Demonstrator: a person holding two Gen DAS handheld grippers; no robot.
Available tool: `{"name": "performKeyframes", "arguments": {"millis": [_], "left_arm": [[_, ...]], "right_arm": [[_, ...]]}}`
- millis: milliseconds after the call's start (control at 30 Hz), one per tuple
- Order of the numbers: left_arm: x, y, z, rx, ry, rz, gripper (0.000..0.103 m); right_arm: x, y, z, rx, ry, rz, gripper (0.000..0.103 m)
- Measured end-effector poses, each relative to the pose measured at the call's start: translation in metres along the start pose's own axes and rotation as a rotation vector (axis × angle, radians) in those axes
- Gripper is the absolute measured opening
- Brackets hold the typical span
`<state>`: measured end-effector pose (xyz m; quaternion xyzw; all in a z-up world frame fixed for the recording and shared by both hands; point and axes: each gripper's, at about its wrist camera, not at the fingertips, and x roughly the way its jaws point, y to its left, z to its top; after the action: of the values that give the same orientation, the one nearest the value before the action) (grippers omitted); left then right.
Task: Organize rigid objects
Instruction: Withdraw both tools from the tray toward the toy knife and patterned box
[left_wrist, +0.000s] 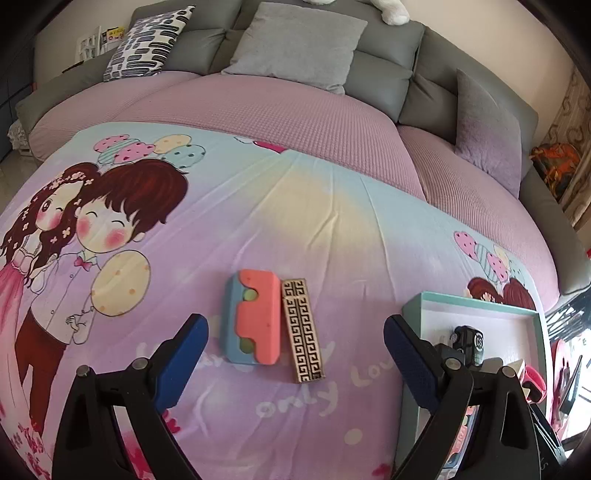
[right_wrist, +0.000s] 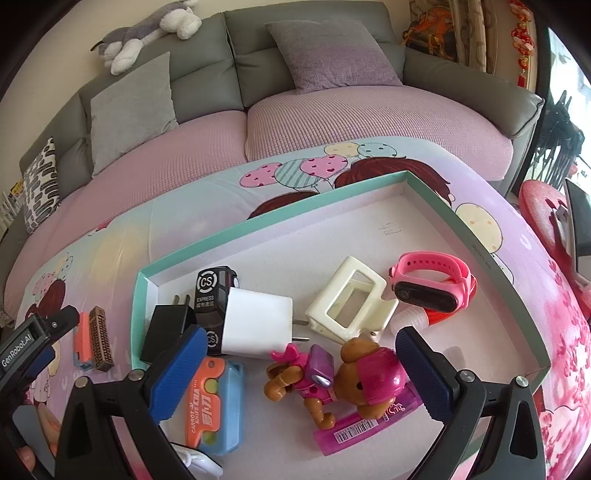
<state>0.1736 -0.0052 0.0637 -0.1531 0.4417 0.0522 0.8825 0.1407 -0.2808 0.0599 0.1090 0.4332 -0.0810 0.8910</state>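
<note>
Two blocks (left_wrist: 273, 325) lie side by side before the open left tool (left_wrist: 295, 354).

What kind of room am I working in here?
Probably a home living room: a grey sofa with cushions, a plush dog toy on its backrest, and a cartoon-print blanket as the work surface.

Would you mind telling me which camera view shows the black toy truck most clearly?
The right wrist view: the black toy truck lies in the box with its CS logo readable, partly under the white charger. The left wrist view shows only its end behind a finger.
</note>
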Motion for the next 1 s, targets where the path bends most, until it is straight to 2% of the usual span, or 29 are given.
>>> {"name": "performKeyframes", "arguments": {"millis": [167, 333, 433, 600, 733, 1000], "left_arm": [[-0.009, 0.028, 0.009, -0.066, -0.043, -0.007, 0.096], [-0.014, 0.049, 0.014, -0.123, -0.081, -0.020, 0.096], [-0.017, 0.062, 0.015, -0.155, -0.104, -0.013, 0.096], [-0.020, 0.080, 0.017, -0.178, -0.126, 0.010, 0.096], [-0.022, 0.095, 0.017, -0.202, -0.147, 0.014, 0.096], [-0.015, 0.115, 0.016, -0.264, -0.129, -0.007, 0.096]], "right_arm": [[-0.013, 0.011, 0.002, -0.002, -0.077, 0.024, 0.103], [-0.019, 0.024, 0.001, -0.002, -0.119, 0.107, 0.103], [-0.016, 0.037, 0.000, -0.022, -0.115, 0.134, 0.103], [-0.011, 0.061, -0.007, -0.089, -0.119, 0.126, 0.103], [-0.006, 0.078, -0.009, -0.110, -0.080, 0.159, 0.103], [0.001, 0.119, -0.007, -0.176, -0.036, 0.182, 0.103]]}}
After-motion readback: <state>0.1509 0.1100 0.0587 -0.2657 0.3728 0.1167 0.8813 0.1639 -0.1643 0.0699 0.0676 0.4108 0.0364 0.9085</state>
